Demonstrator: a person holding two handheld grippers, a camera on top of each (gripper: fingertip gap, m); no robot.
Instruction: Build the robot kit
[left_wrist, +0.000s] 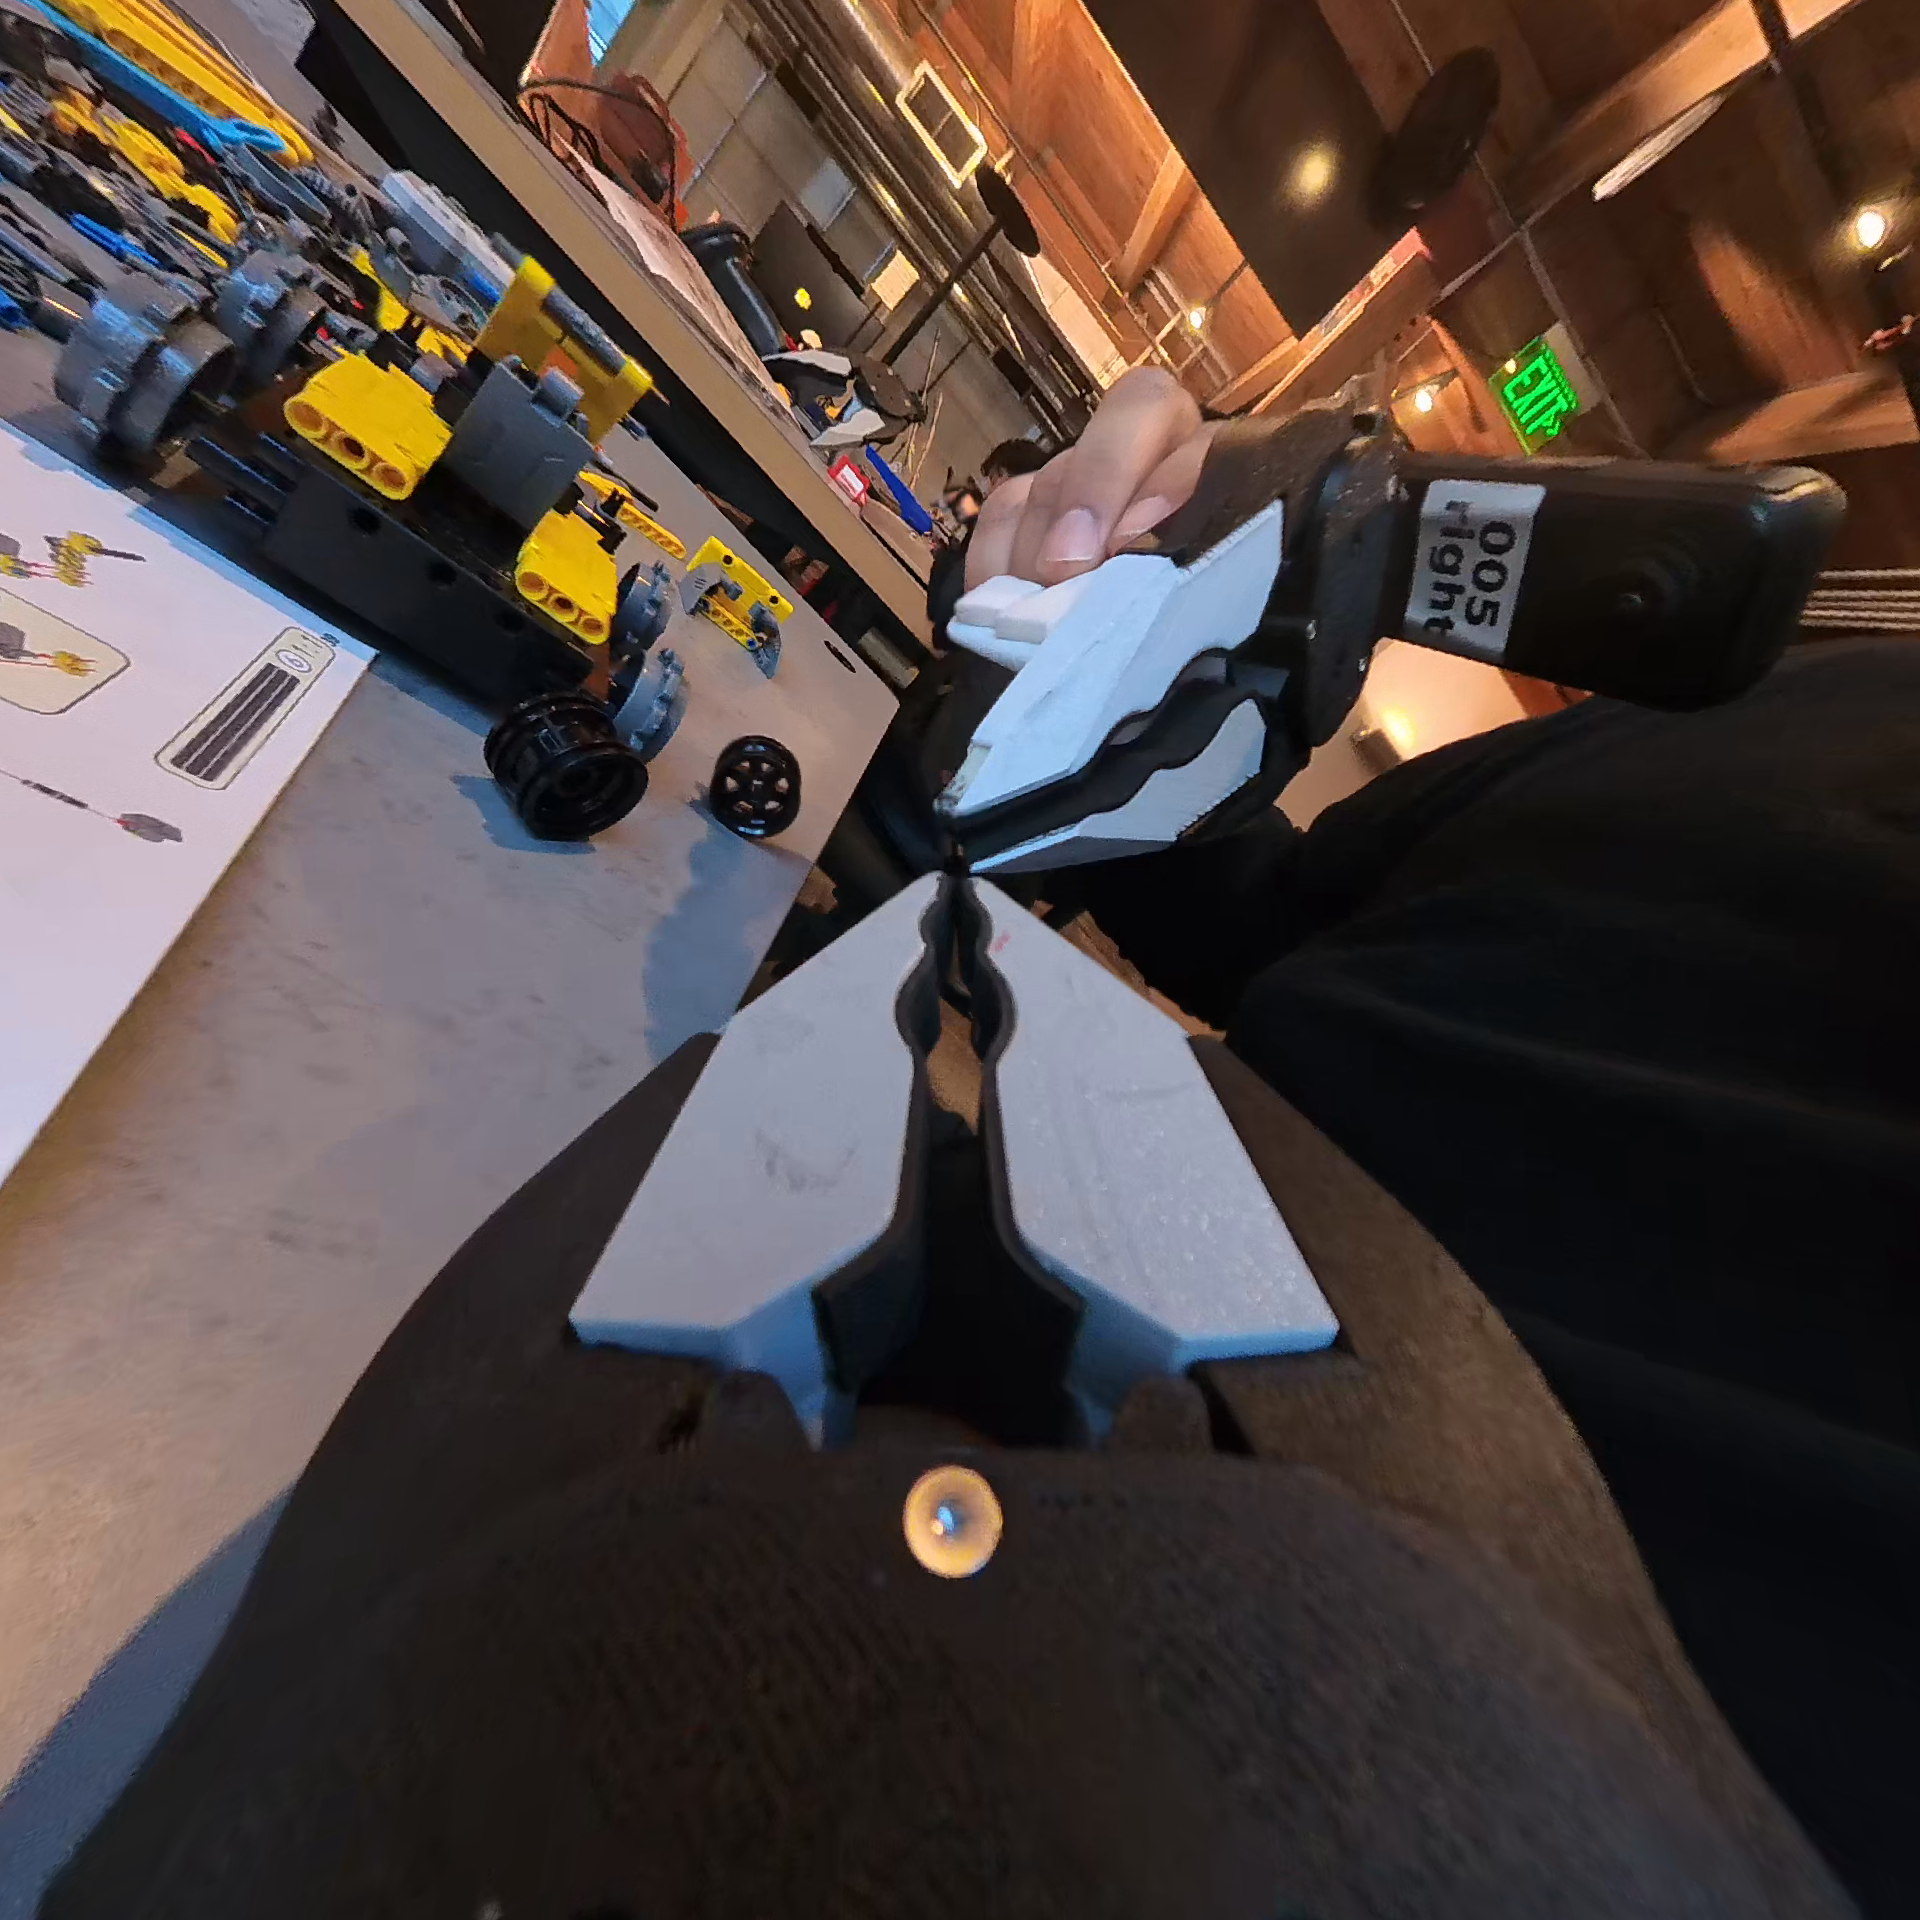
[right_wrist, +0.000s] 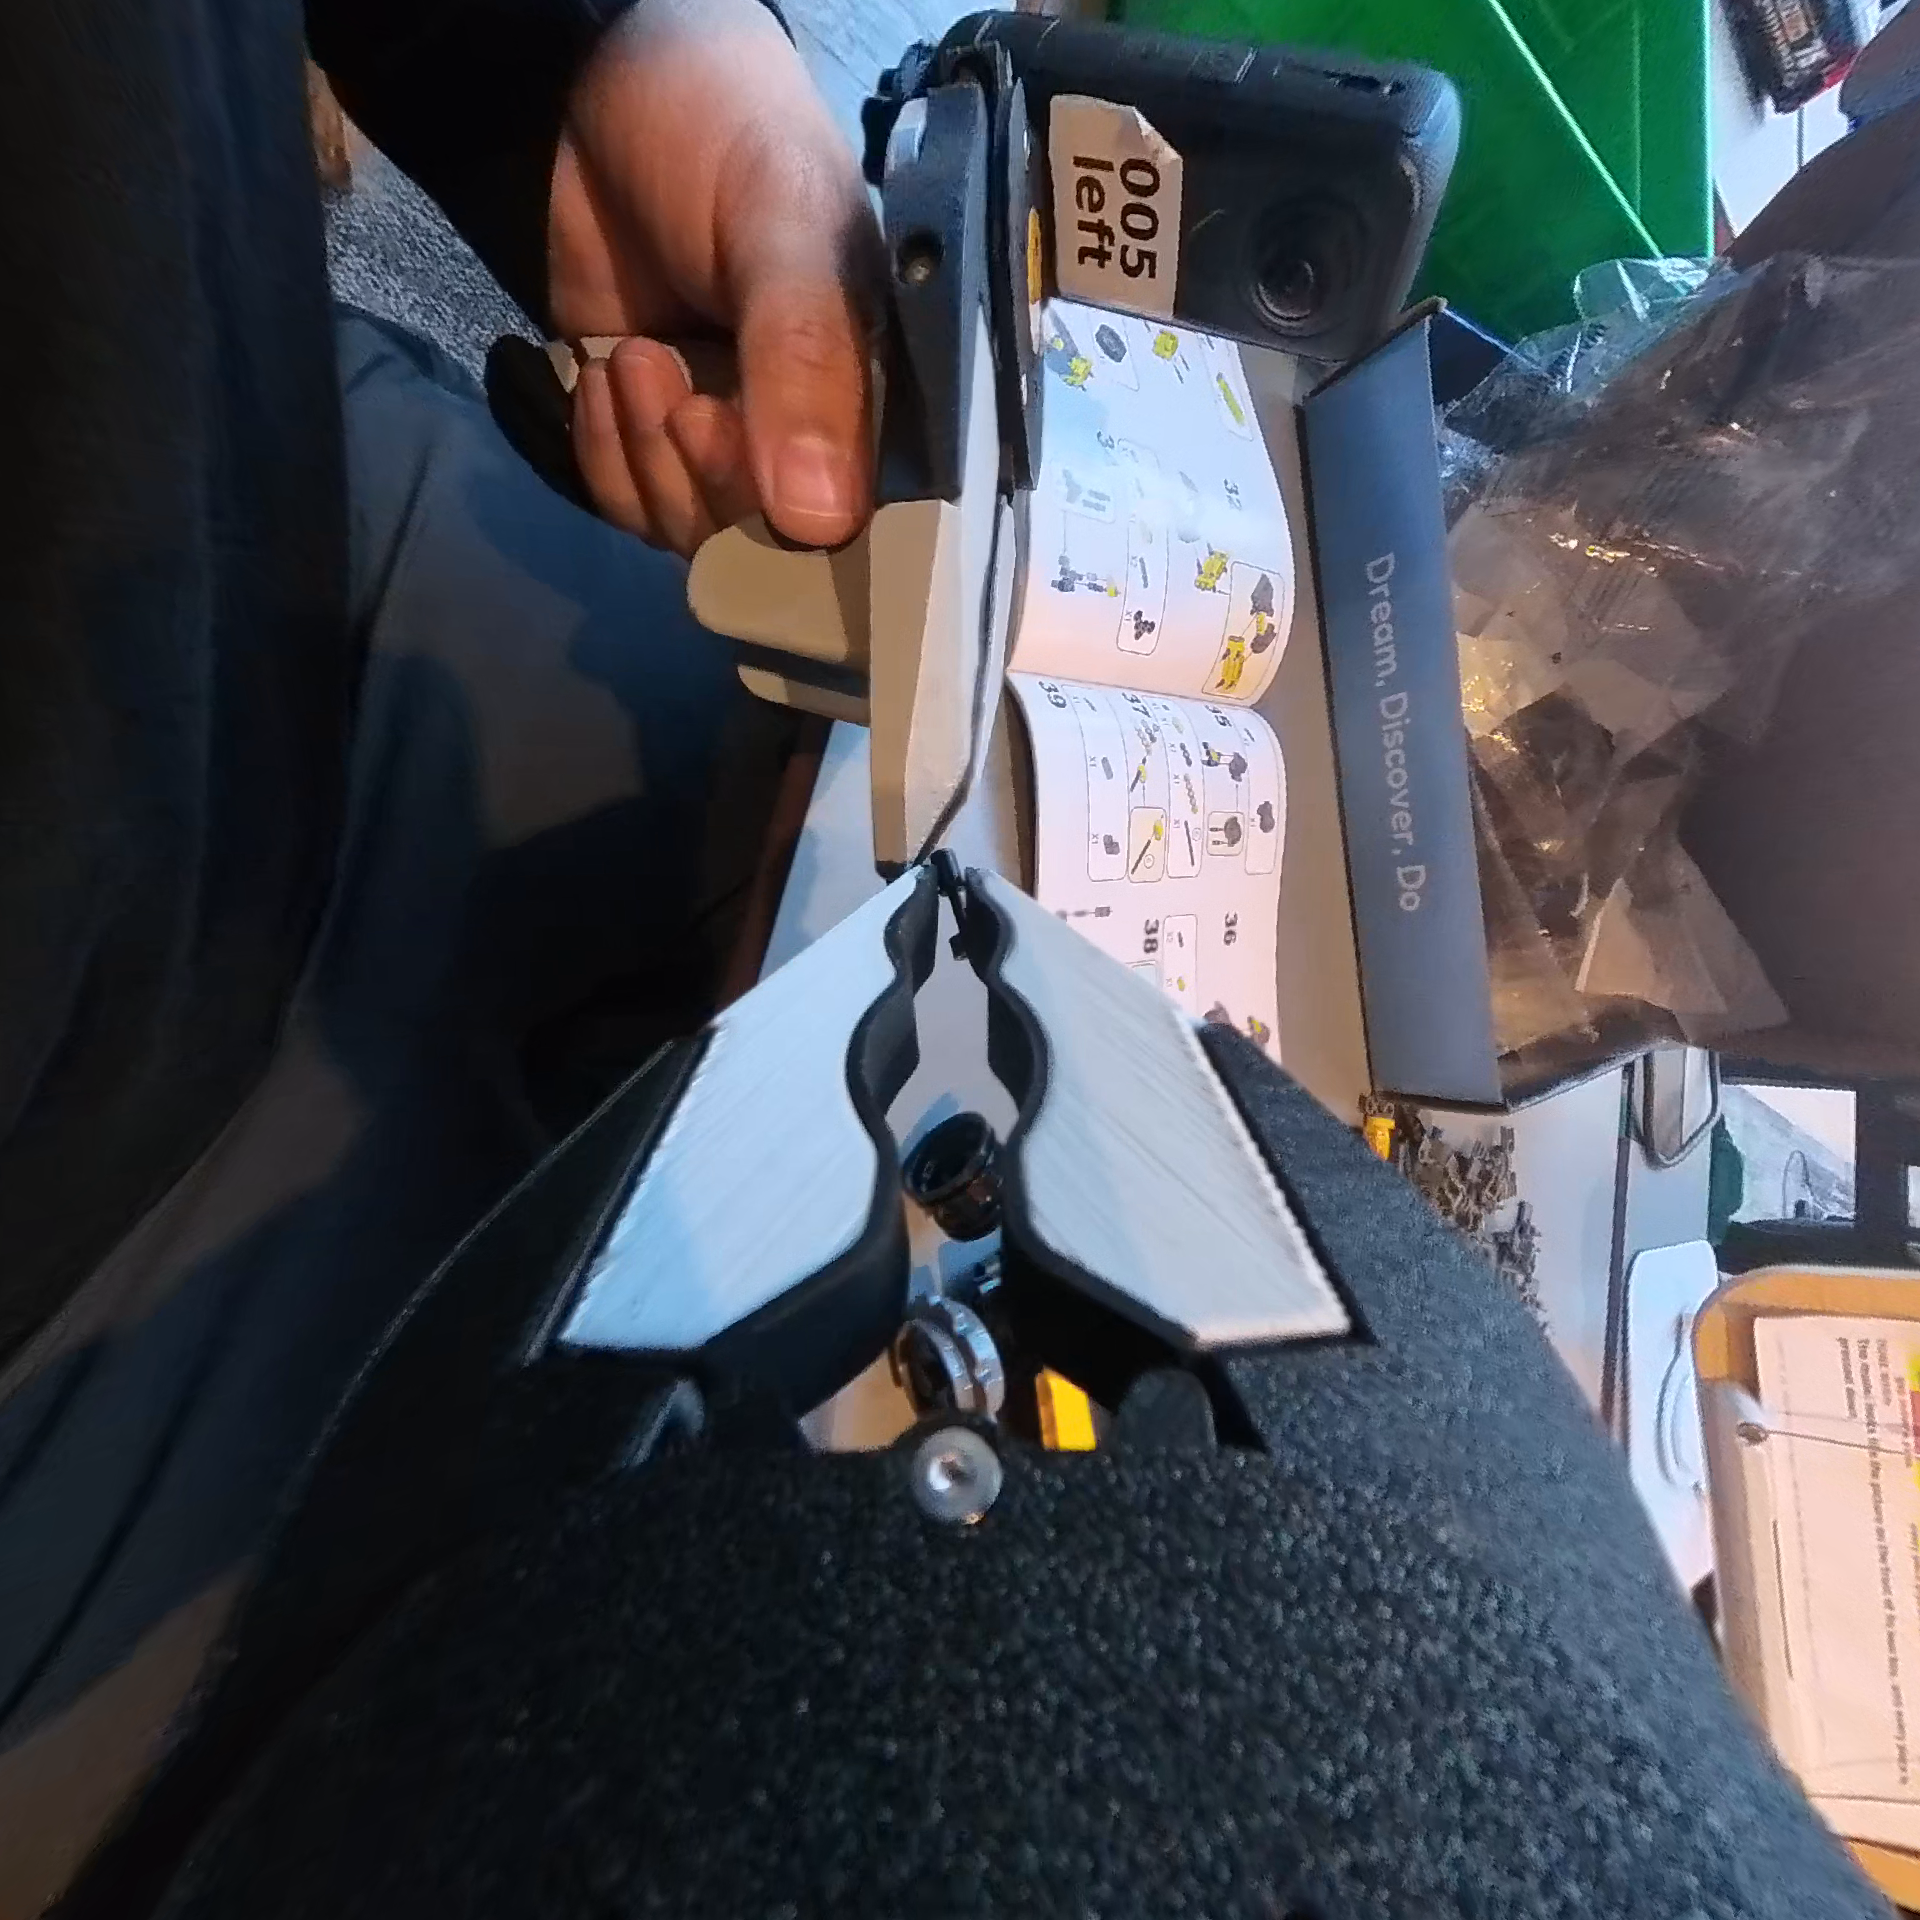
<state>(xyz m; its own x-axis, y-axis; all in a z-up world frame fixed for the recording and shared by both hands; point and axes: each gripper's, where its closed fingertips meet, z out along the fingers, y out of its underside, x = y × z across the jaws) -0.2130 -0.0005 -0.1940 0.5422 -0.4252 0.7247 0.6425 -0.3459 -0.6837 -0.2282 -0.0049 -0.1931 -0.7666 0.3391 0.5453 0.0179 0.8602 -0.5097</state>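
My left gripper (left_wrist: 951, 883) and my right gripper (right_wrist: 948, 883) meet tip to tip in the air, just off the table's edge and over a person's dark-clothed lap. A small thin black pin (right_wrist: 951, 914) sits pinched between the right gripper's tips, and its end reaches the left gripper's tip (right_wrist: 906, 860). In the left wrist view the pin (left_wrist: 951, 857) shows as a short black stub between the two pairs of tips. Both grippers look shut. The right gripper (left_wrist: 956, 831) comes in from the upper right, held by a hand (left_wrist: 1081, 488).
A yellow, grey and black brick vehicle model (left_wrist: 447, 488) stands on the grey table (left_wrist: 395, 1039), with two loose black wheels (left_wrist: 566, 774) near the edge. An open instruction booklet (right_wrist: 1153, 665), a grey box flap (right_wrist: 1382, 727) and bags of parts (right_wrist: 1662, 623) lie beyond. The grippers are tip to tip, or close to it.
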